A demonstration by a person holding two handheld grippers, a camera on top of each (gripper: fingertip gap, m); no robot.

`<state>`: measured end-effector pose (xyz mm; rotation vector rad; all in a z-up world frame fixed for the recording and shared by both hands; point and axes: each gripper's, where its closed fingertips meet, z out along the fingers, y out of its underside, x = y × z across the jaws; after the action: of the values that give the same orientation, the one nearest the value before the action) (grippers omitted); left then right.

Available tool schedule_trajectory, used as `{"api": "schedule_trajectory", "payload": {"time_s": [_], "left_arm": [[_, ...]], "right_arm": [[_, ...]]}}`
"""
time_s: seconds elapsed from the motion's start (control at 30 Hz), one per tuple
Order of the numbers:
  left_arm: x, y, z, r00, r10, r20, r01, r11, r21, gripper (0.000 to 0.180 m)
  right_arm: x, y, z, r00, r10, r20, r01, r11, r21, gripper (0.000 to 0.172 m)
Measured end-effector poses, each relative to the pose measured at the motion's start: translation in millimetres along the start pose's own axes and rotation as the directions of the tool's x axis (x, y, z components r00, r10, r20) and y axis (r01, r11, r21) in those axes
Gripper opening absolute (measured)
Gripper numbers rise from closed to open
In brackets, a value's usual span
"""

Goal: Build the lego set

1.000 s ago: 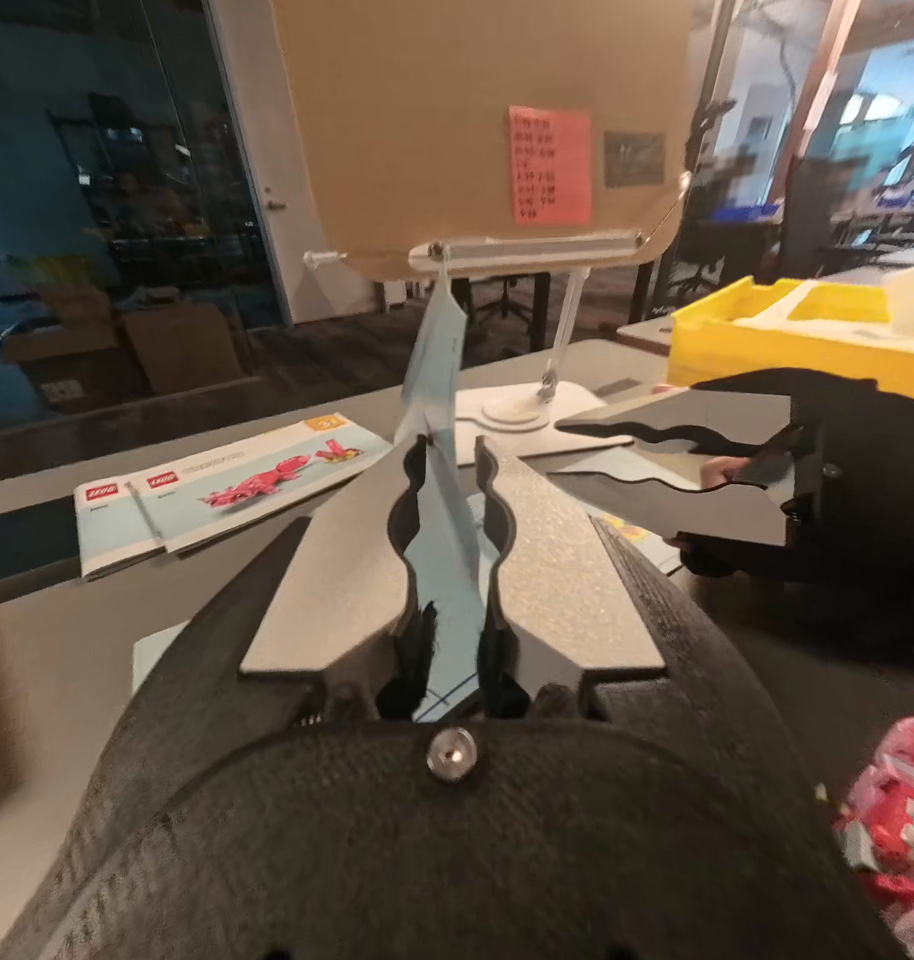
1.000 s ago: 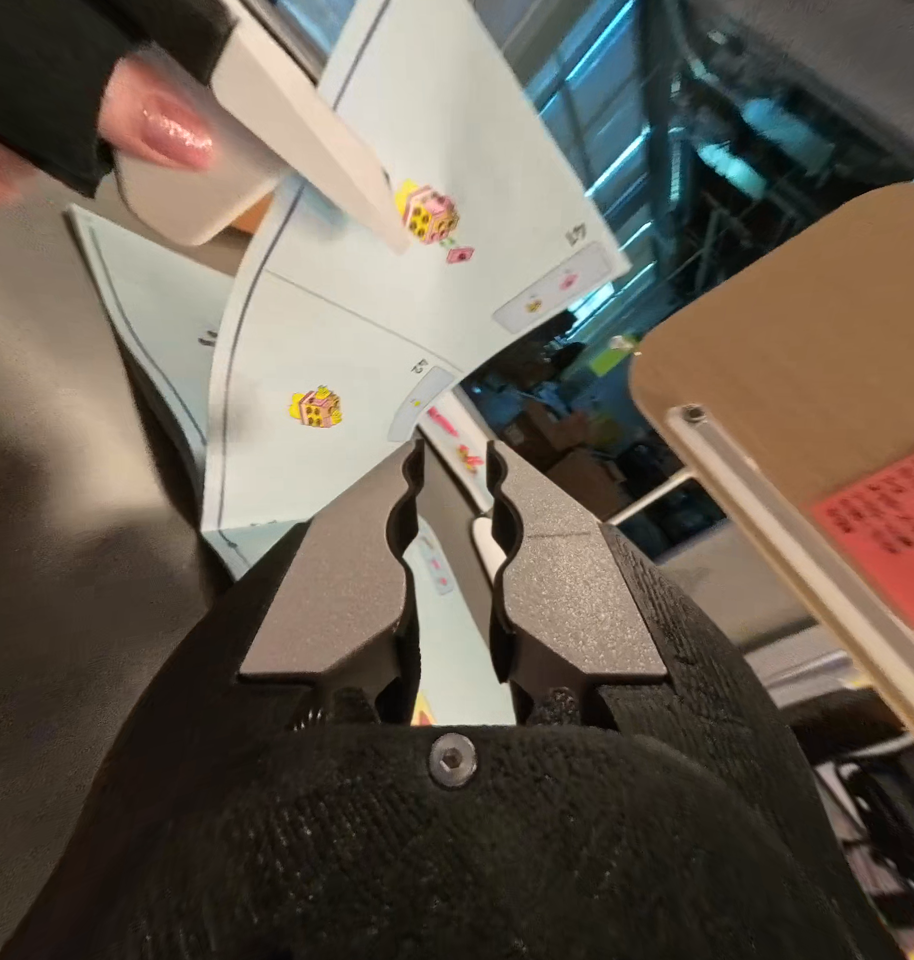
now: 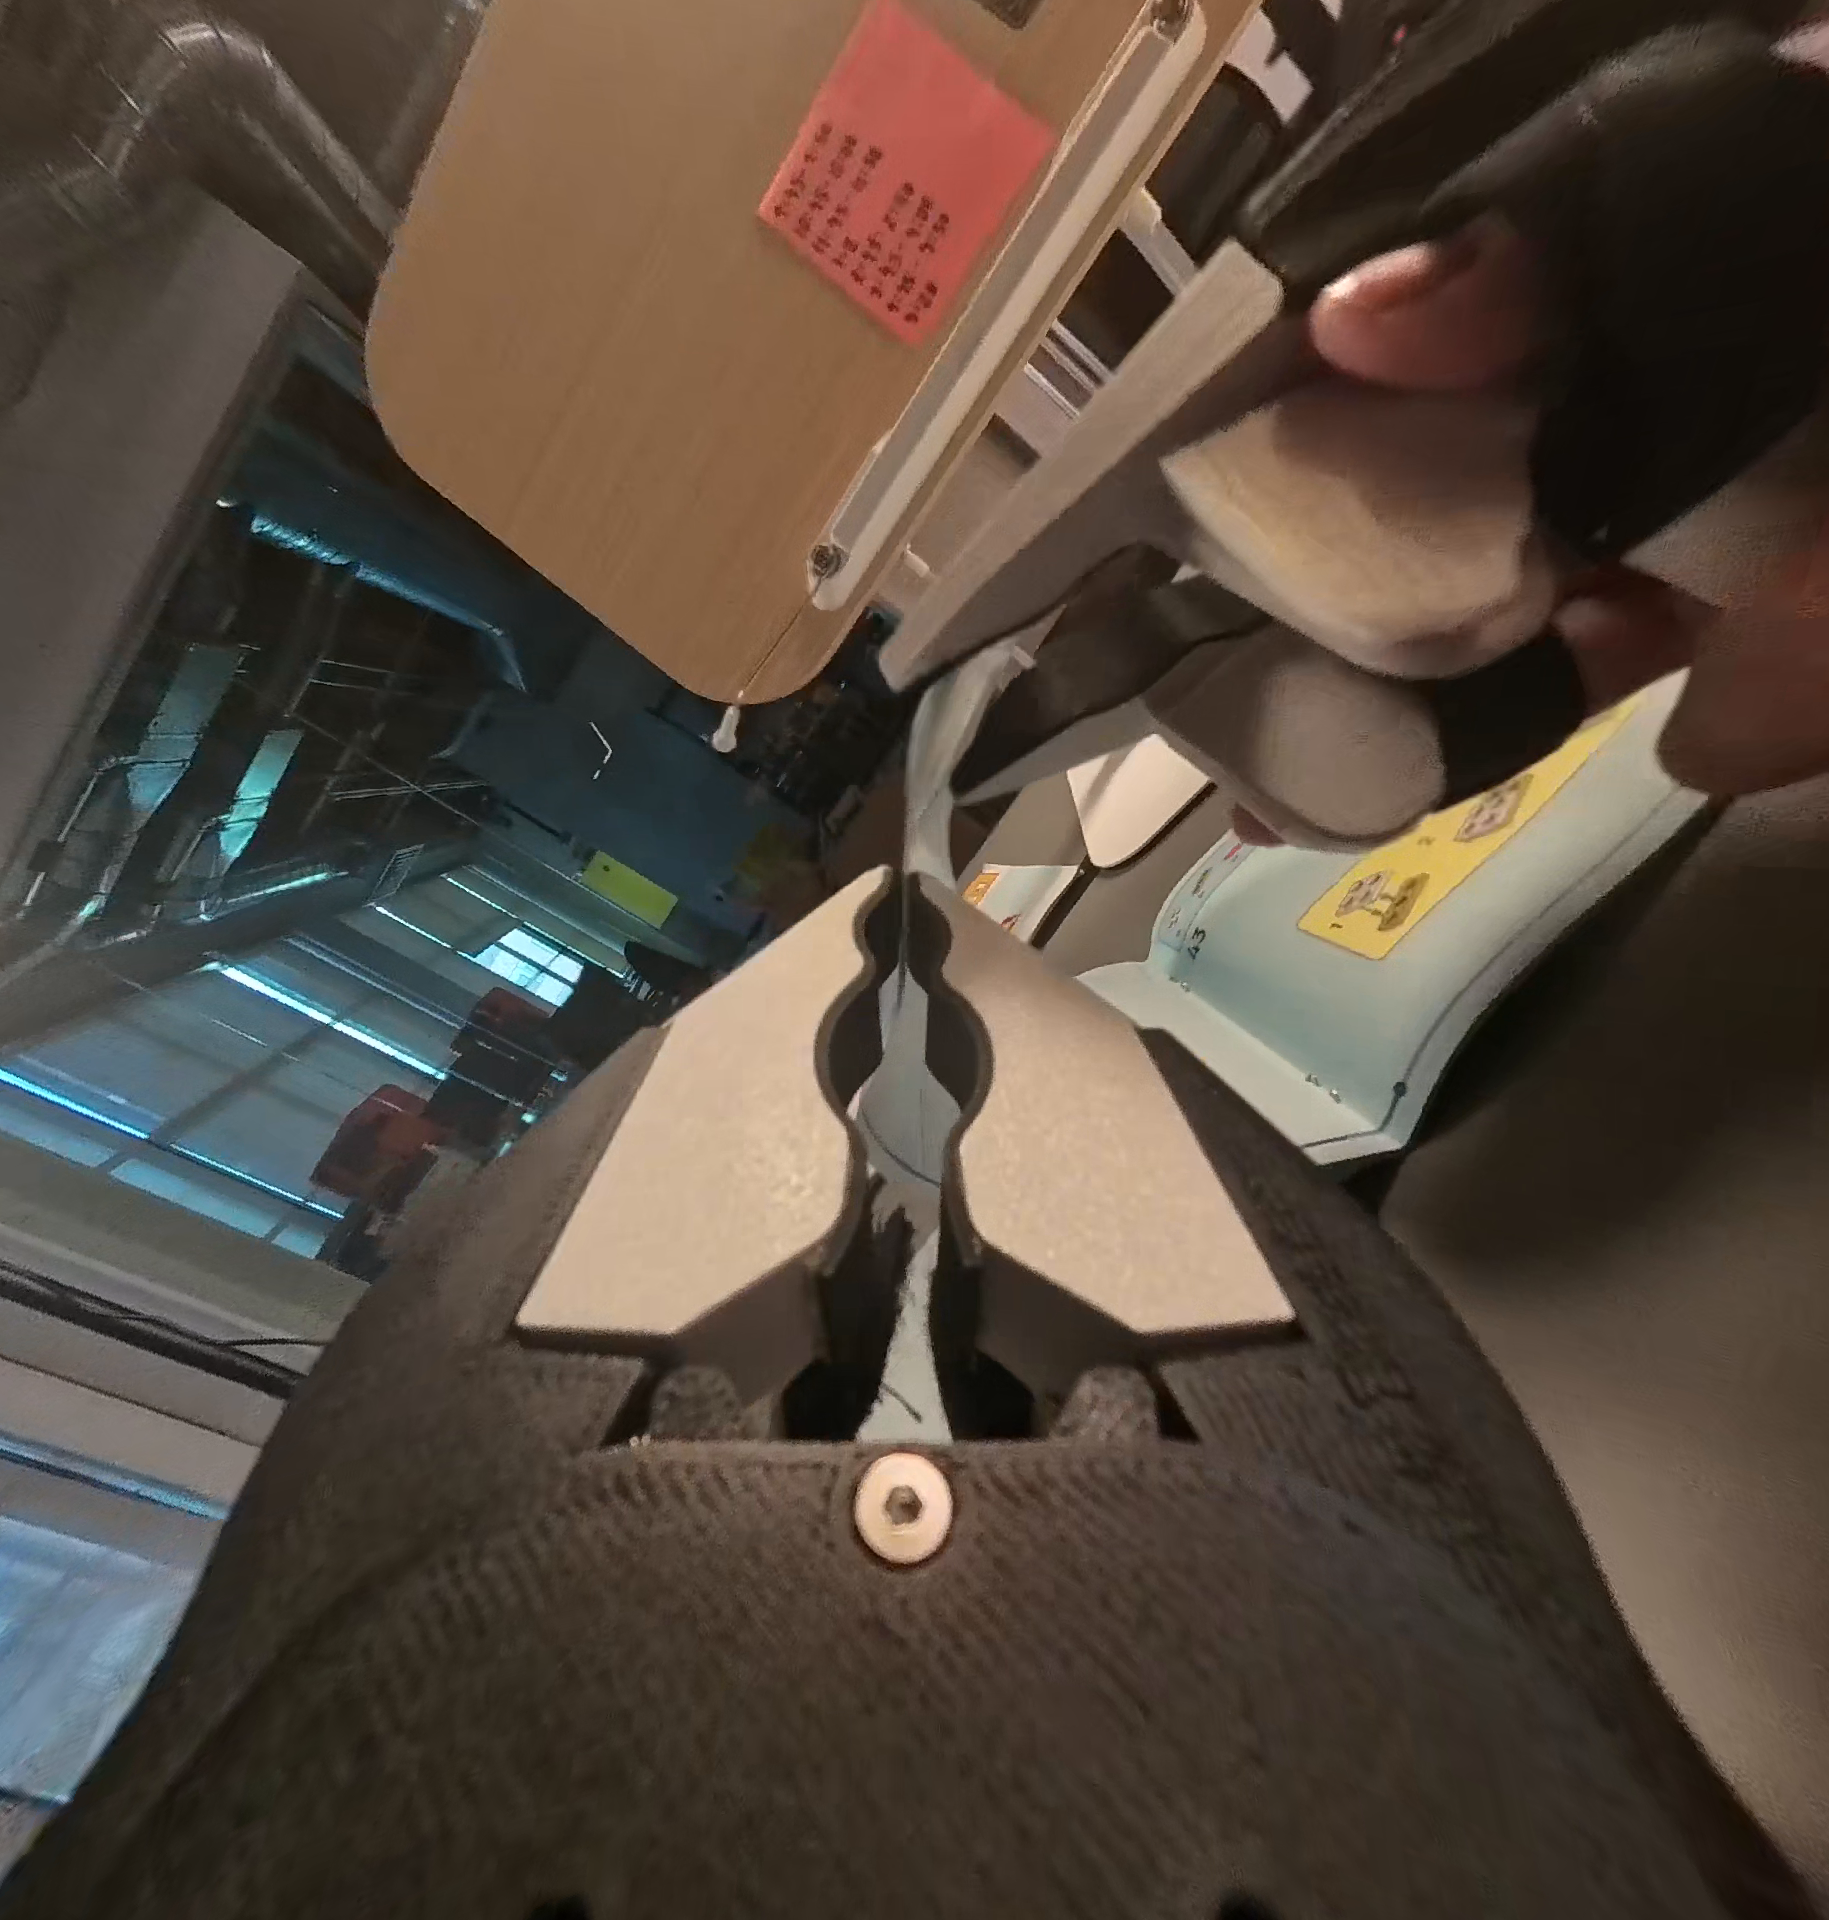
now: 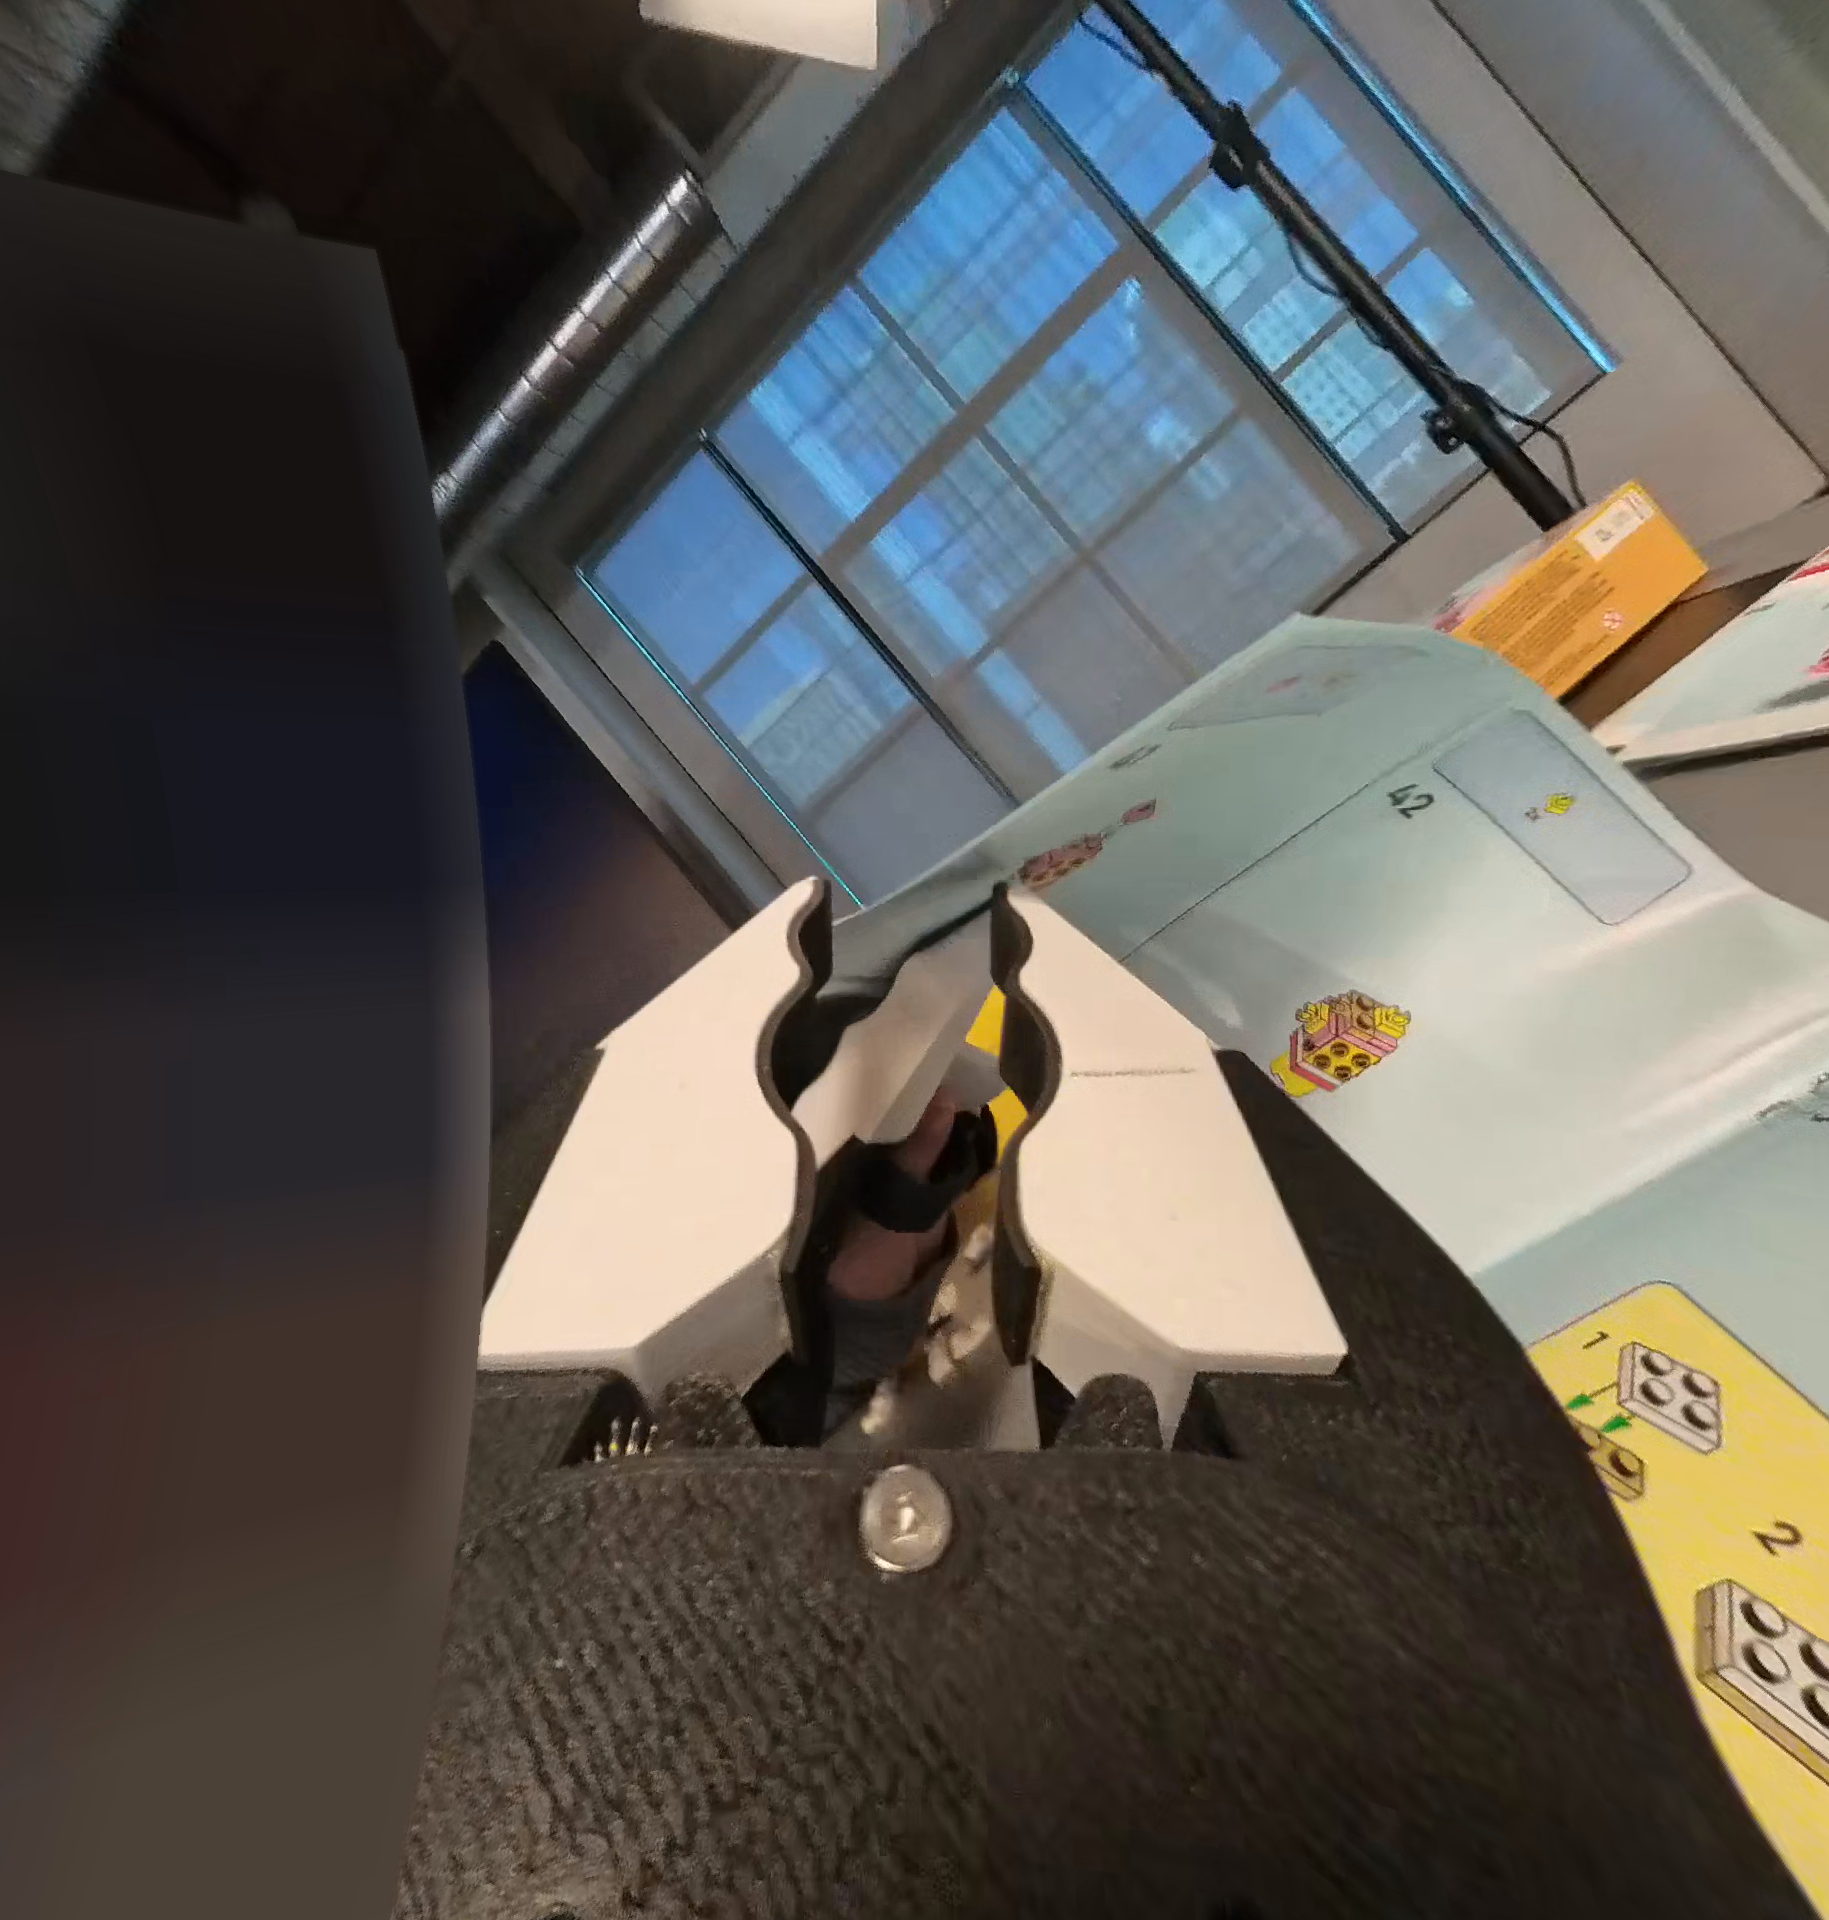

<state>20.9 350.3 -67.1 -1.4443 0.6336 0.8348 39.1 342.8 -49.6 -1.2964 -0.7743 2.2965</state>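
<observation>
Pinching a single pale-blue page (image 3: 905, 1049) edge-on, the left gripper (image 3: 905, 894) has its jaws clenched tight, the sheet running up between the wavy pads and out past the tips. That leaf belongs to an instruction booklet (image 3: 1409, 997) whose other pages curve away to the right, showing a yellow panel with brick drawings. Seen from the other side, the same lifted page (image 4: 1388, 831) arches up and over from the bench (image 4: 1783, 831), bent in a soft curl with small coloured brick pictures on it.

The right gripper (image 4: 910, 914) has its jaws parted; a corner of the leaf lies across the gap between the tips, and I can't tell whether either pad touches it, so nothing is clamped there. In the left wrist view, that right gripper (image 3: 1149, 582) shows at the far upper right, held by a hand (image 3: 1575, 343) in a dark fingerless glove.

As things stand, one page is raised off the stack and held standing, neither laid flat on one side nor the other. A wooden board on a stand (image 3: 681, 343) with a pink note (image 3: 889, 187) sits beyond, and an orange box (image 4: 1575, 592) lies at the far right beside a second booklet (image 4: 1762, 707).
</observation>
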Motion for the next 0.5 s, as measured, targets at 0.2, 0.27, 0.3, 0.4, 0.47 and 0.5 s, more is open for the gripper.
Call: {"api": "schedule_trajectory", "payload": {"time_s": [0.2, 0.27, 0.3, 0.4, 0.47, 0.5], "left_arm": [[-9.3, 2.1, 1.0, 0.992, -0.124, 0.0, 0.124, 0.992, 0.005, 0.0], [-8.7, 2.4, 1.0, 0.99, -0.138, -0.005, 0.138, 0.99, 0.007, 0.0], [-8.4, 2.3, 1.1, 0.989, -0.145, -0.009, 0.145, 0.989, 0.008, 0.0], [-7.9, -0.7, 1.2, 0.988, -0.156, -0.016, 0.157, 0.987, 0.024, 0.0], [-6.5, -2.7, 0.5, 0.987, -0.157, -0.022, 0.157, 0.987, 0.034, 0.0], [-5.2, -3.4, 0.3, 0.987, -0.157, -0.029, 0.158, 0.987, 0.037, 0.0]], "right_arm": [[-2.0, 5.9, 2.2, 0.999, -0.049, -0.003, 0.048, 0.998, -0.036, 0.029], [-4.0, 5.3, 2.2, 0.999, -0.047, 0.013, 0.047, 0.998, -0.031, 0.031], [-5.3, 4.6, 2.1, 0.999, -0.044, 0.022, 0.044, 0.999, -0.025, 0.032], [-6.1, 0.6, 1.3, 0.999, -0.005, 0.043, 0.004, 1.0, 0.01, 0.031], [-4.9, -3.1, 0.1, 0.999, 0.013, 0.043, -0.015, 0.999, 0.037, 0.027], [-4.5, -4.7, -0.8, 0.999, 0.014, 0.042, -0.016, 0.999, 0.048, 0.026]]}}
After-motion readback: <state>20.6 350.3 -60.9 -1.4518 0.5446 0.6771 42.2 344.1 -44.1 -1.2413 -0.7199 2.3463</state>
